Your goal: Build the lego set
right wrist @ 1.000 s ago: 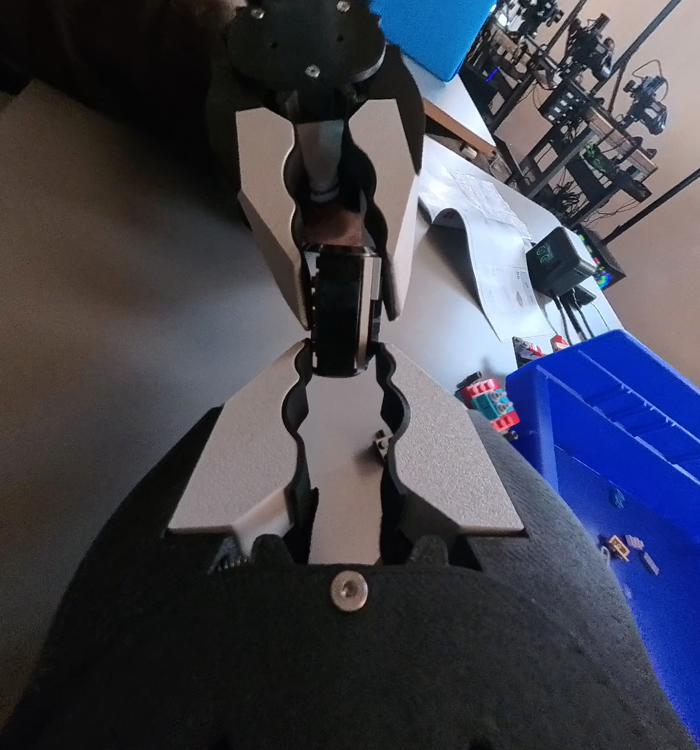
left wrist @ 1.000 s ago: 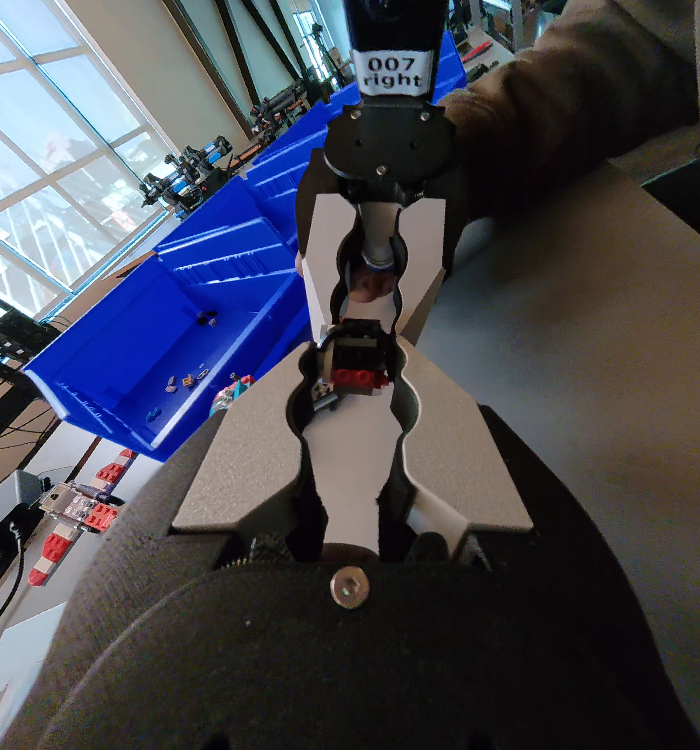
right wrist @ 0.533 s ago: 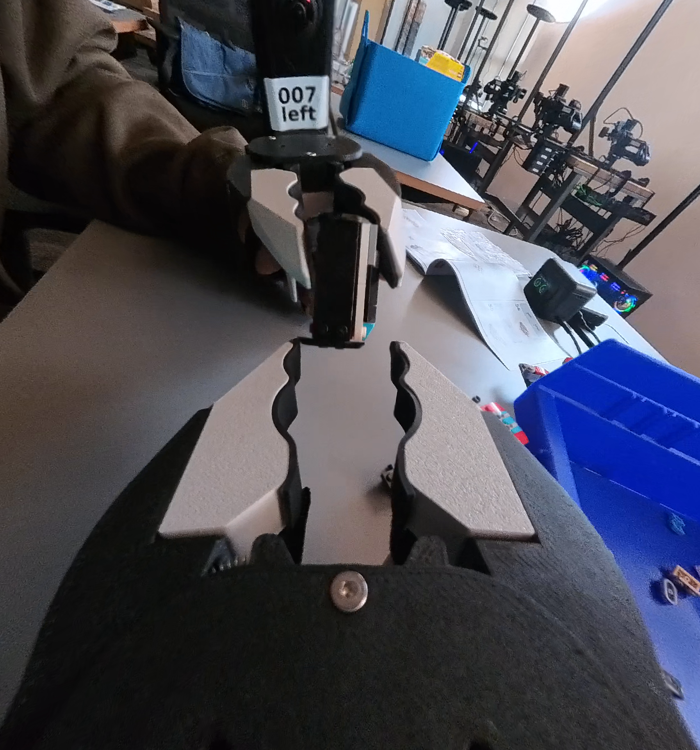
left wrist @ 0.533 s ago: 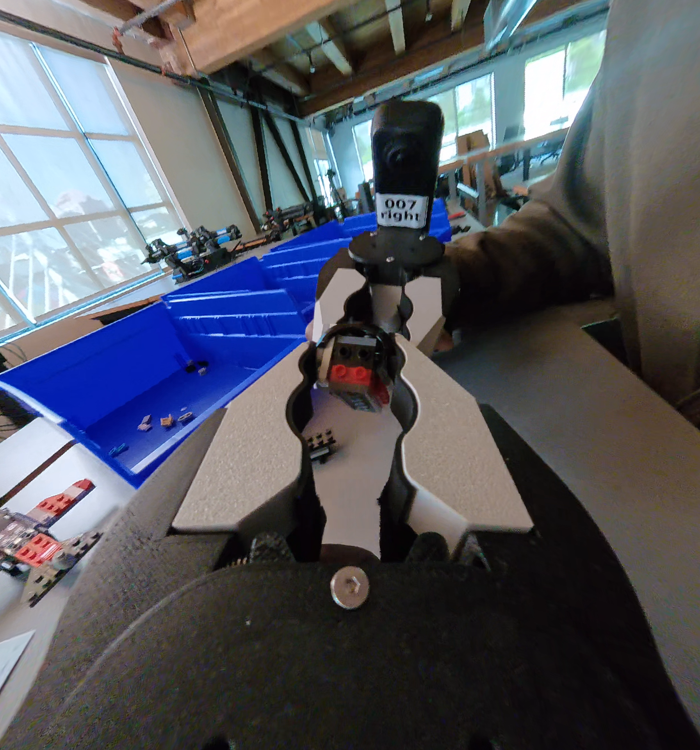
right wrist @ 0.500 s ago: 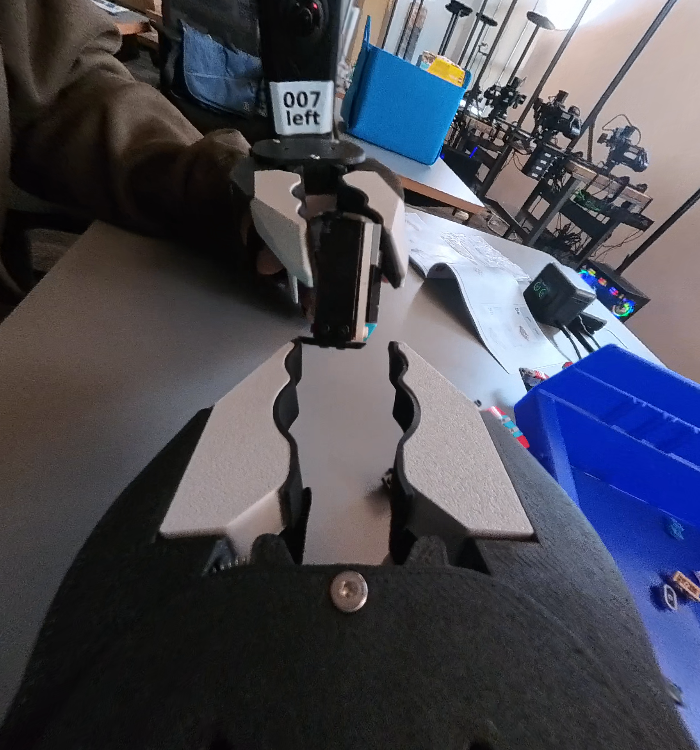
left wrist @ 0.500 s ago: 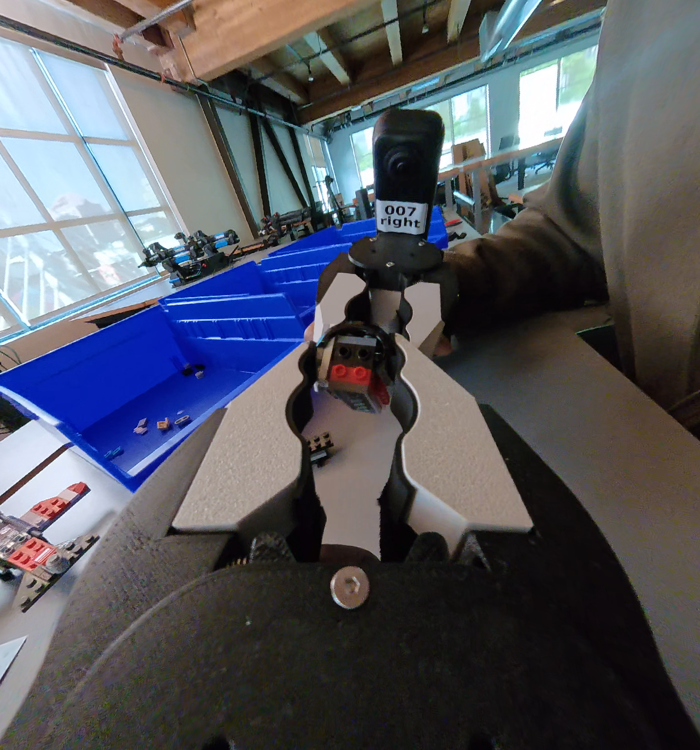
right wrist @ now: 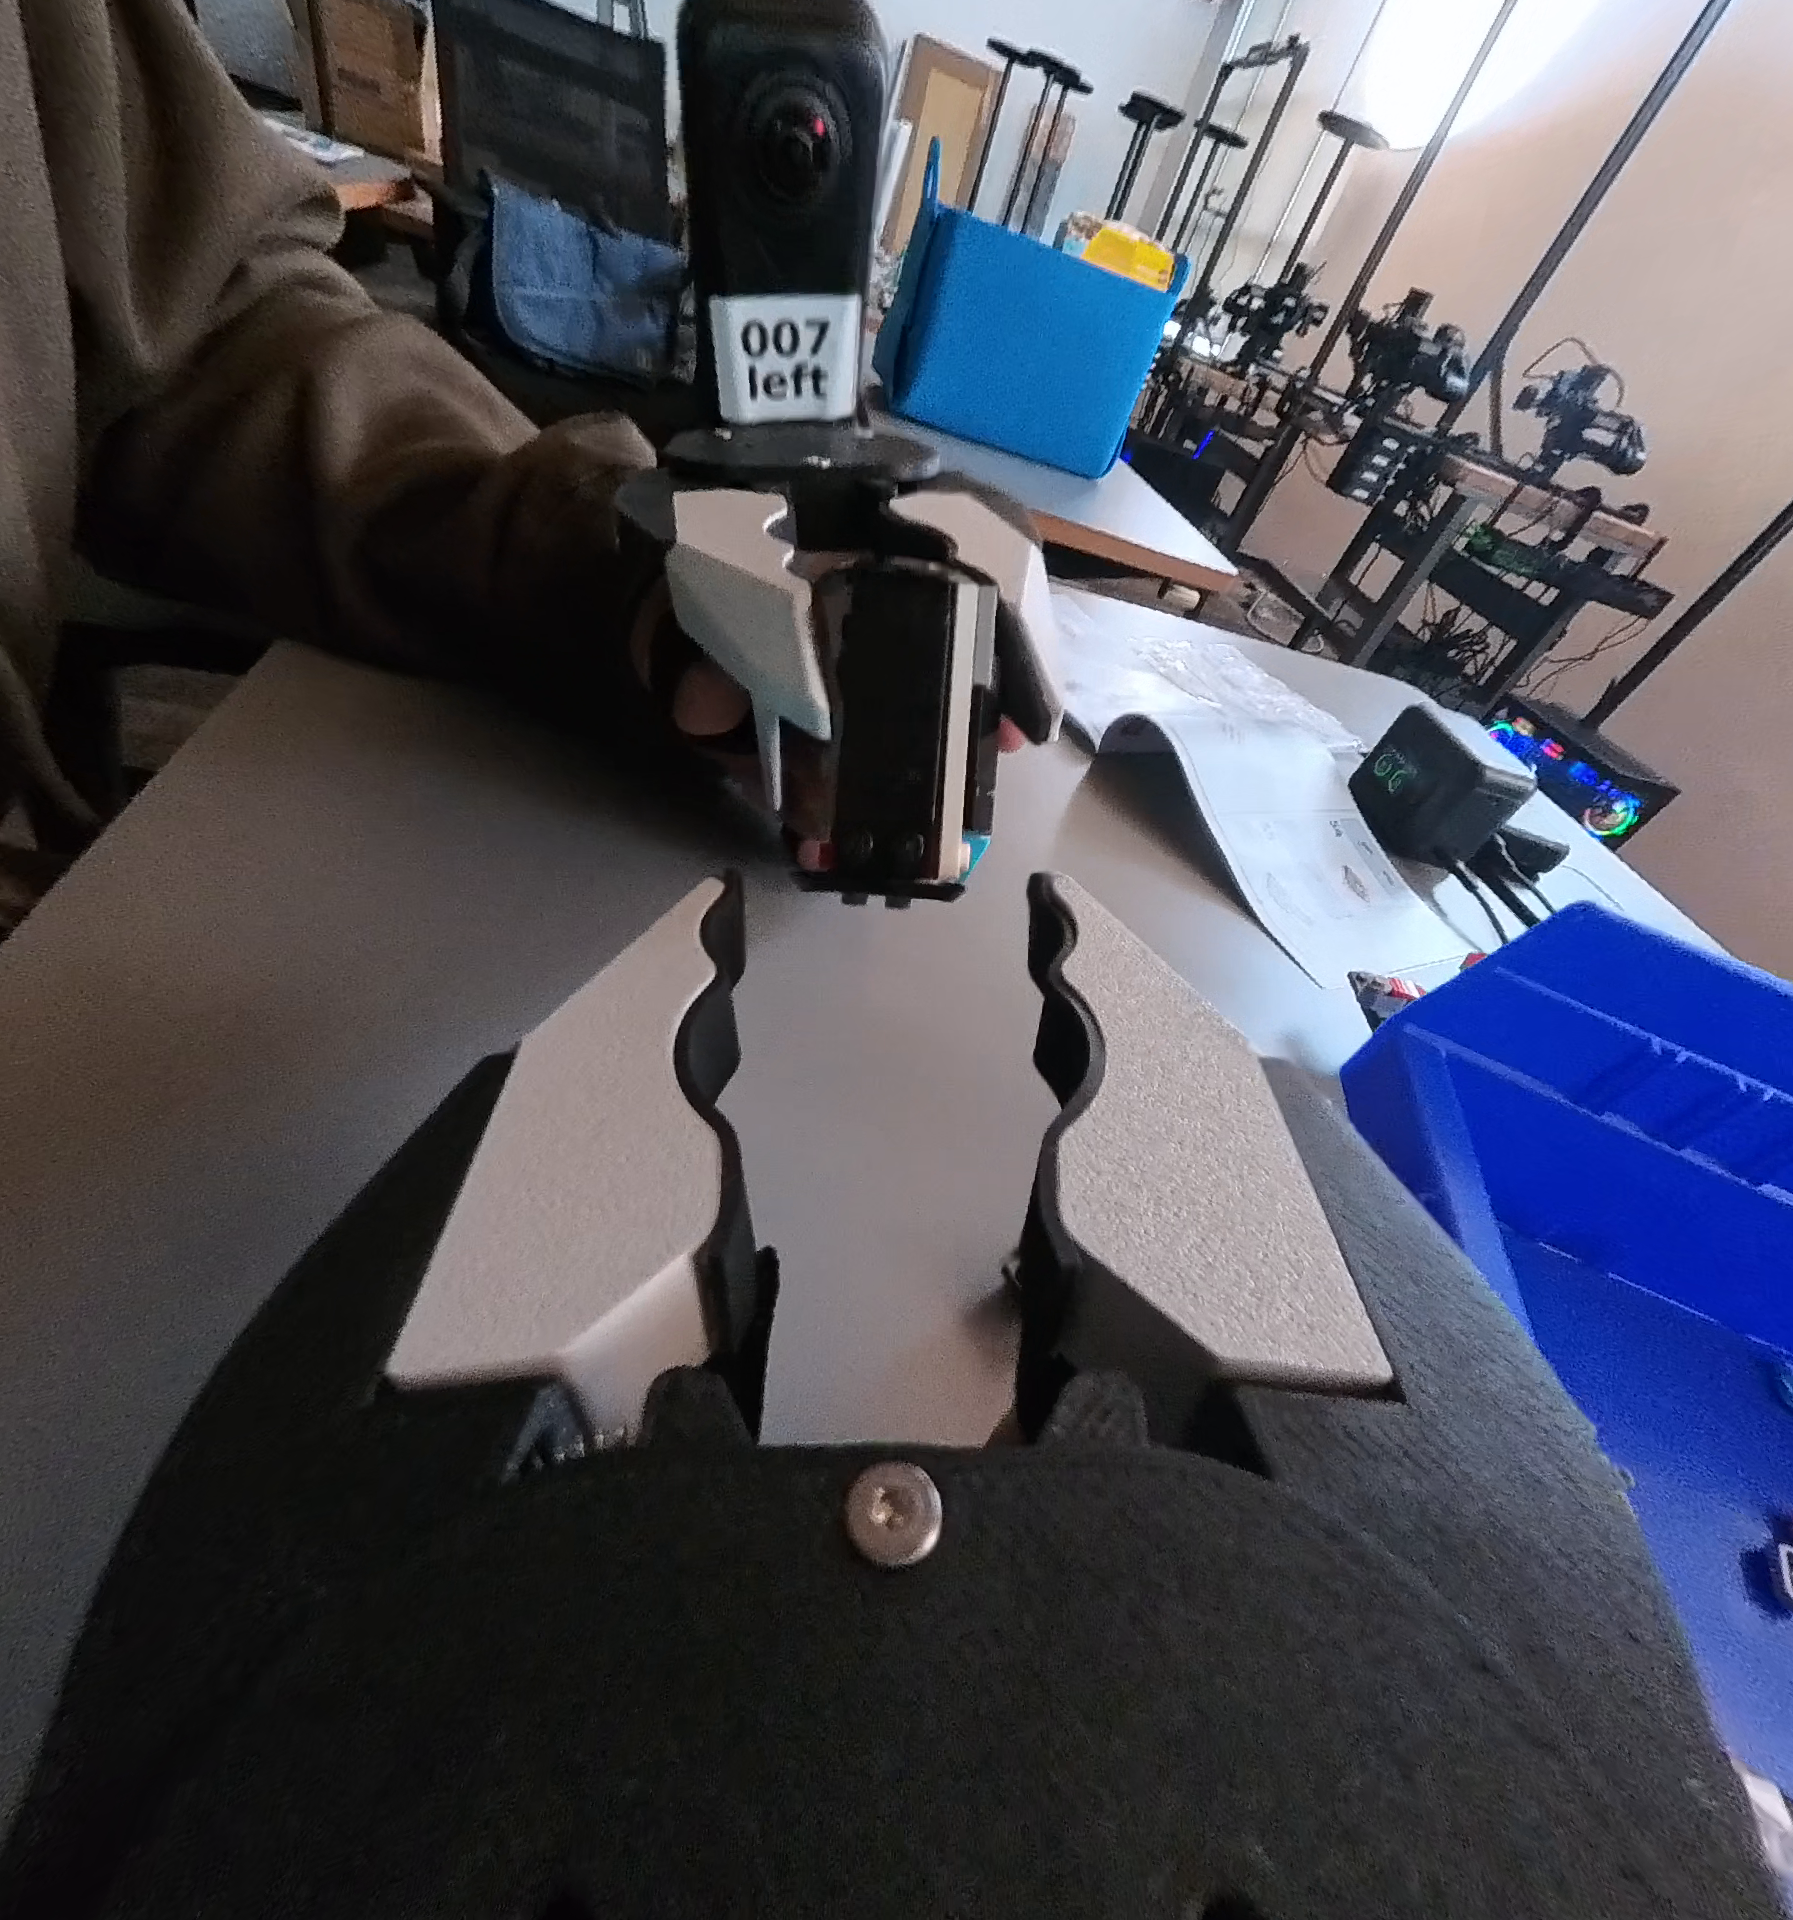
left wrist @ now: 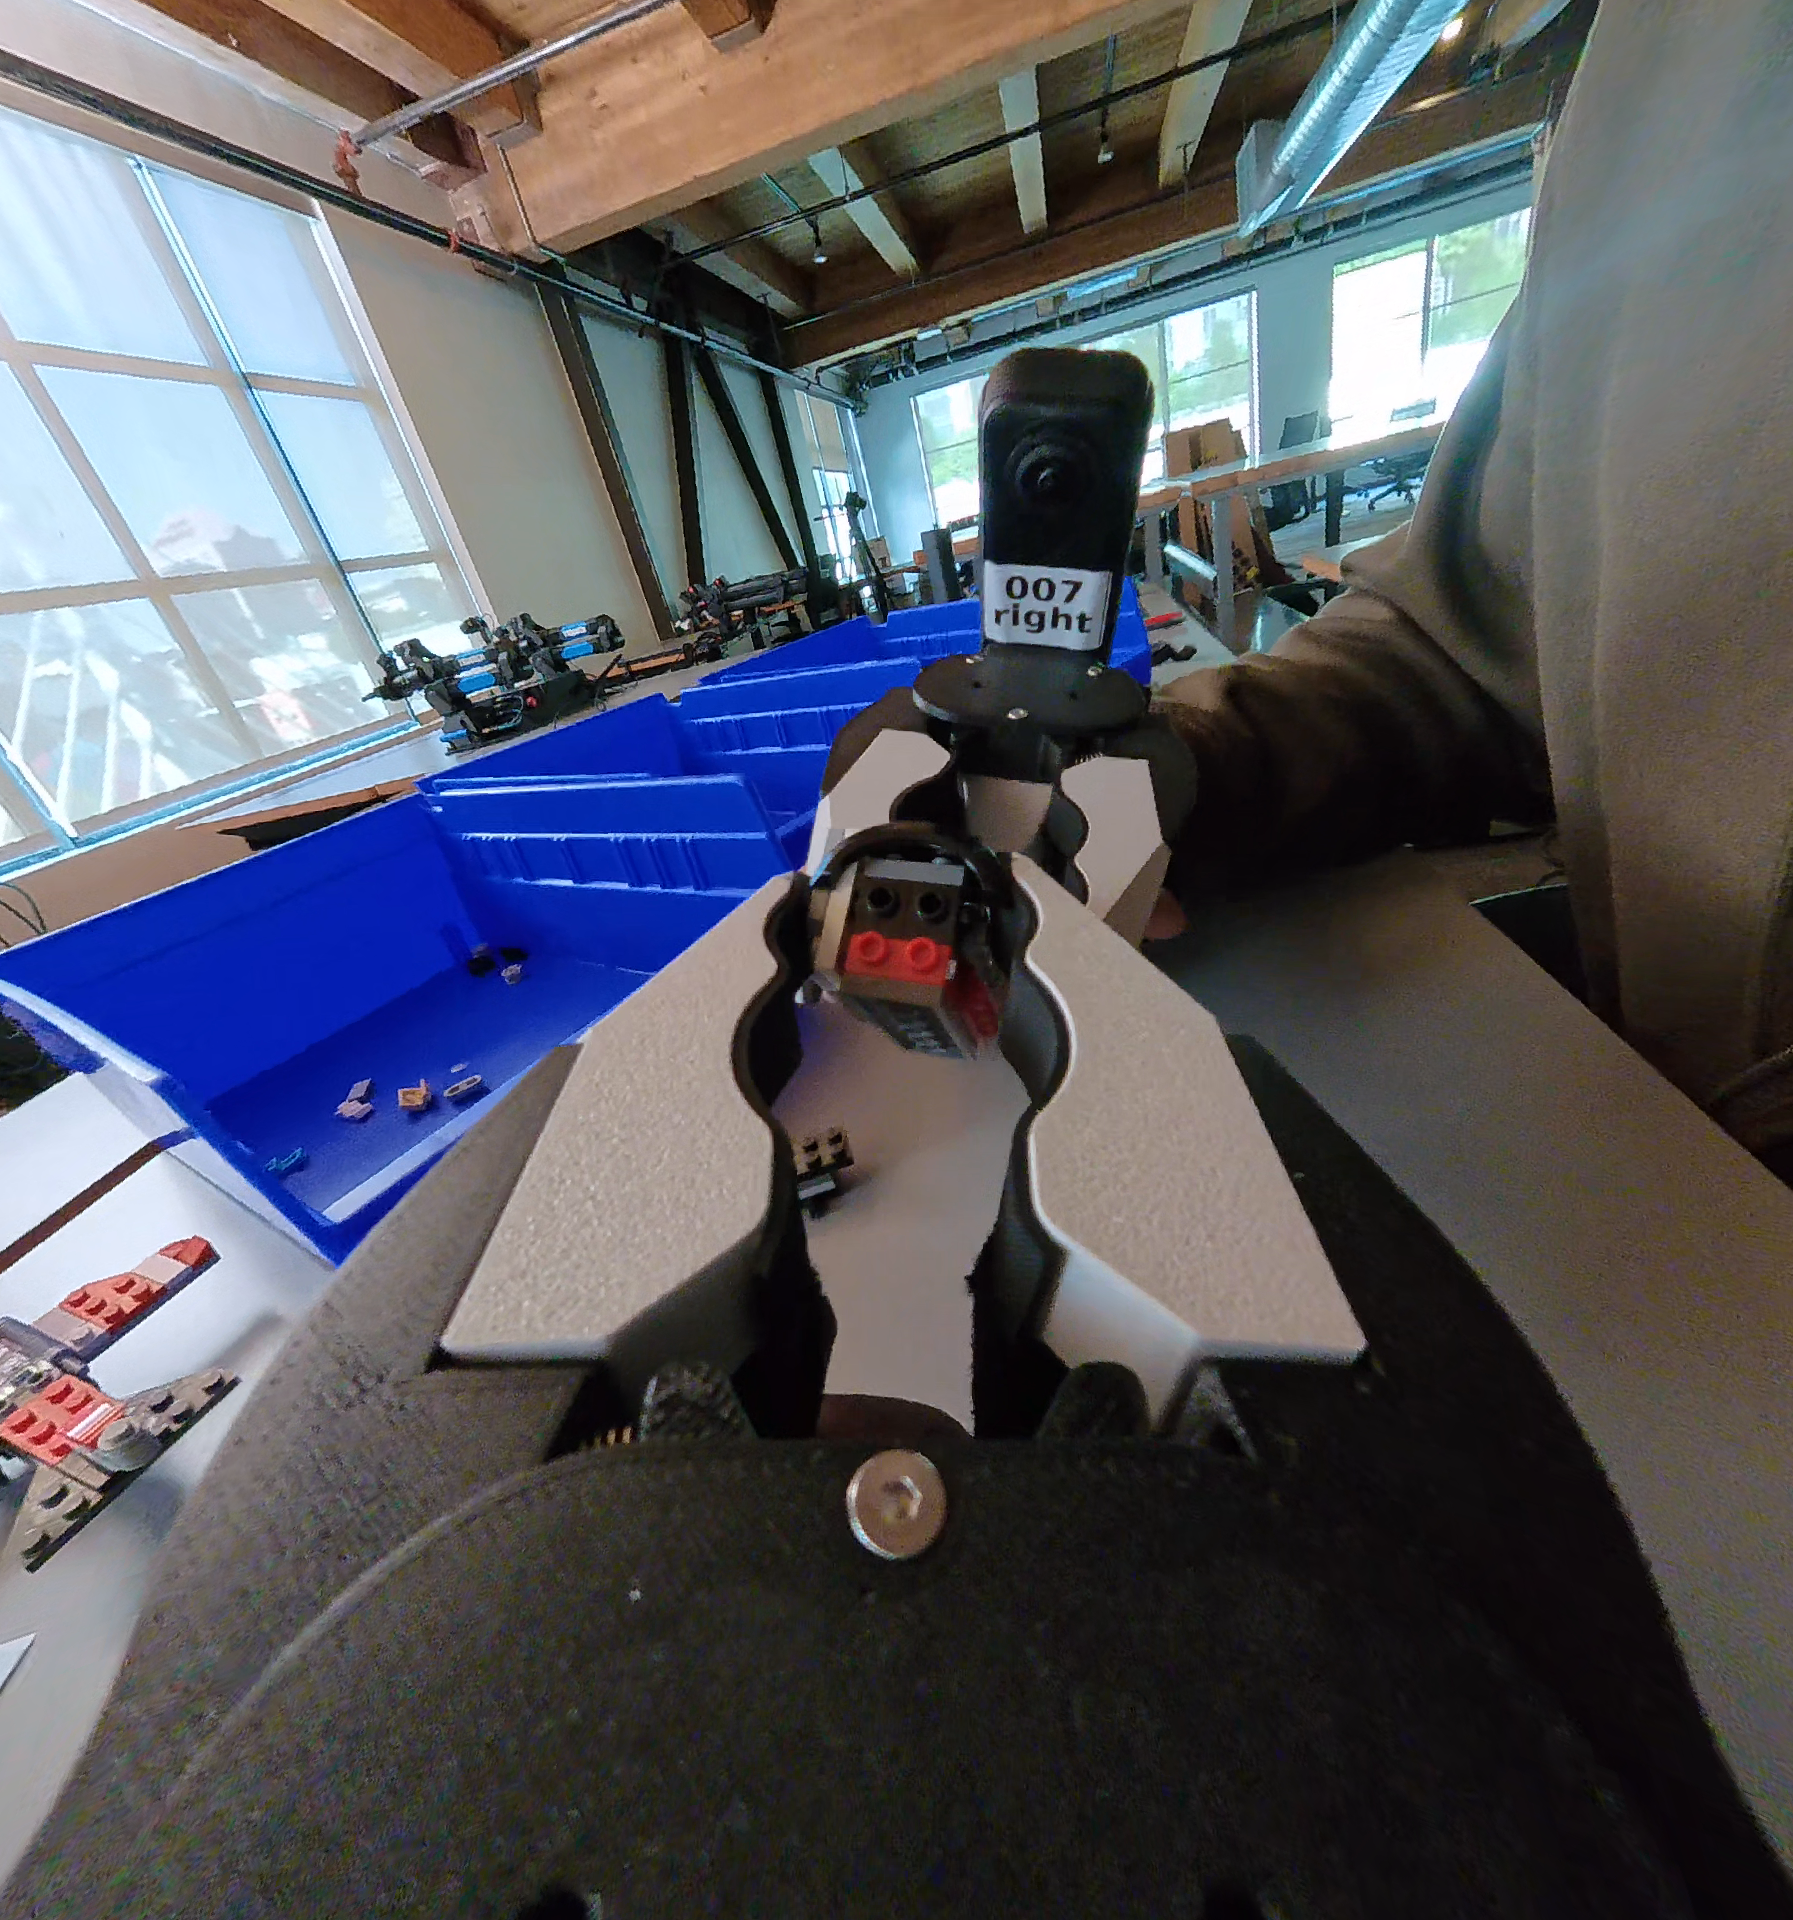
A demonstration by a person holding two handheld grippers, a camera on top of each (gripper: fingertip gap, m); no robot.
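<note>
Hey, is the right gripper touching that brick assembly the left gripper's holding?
Apart. In the right wrist view, the right gripper stands open, and bare table shows between its fingertips and the brick assembly clamped in the left gripper.

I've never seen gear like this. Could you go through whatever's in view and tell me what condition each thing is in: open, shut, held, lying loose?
Left gripper: shut on the brick assembly.
Brick assembly: black and red, held up off the table.
Right gripper: open, nothing between its fingers.
Small black brick: lying loose on the table.
Blue bin: open-topped, a few small pieces inside.
Booklet: lying open on the table.
</note>
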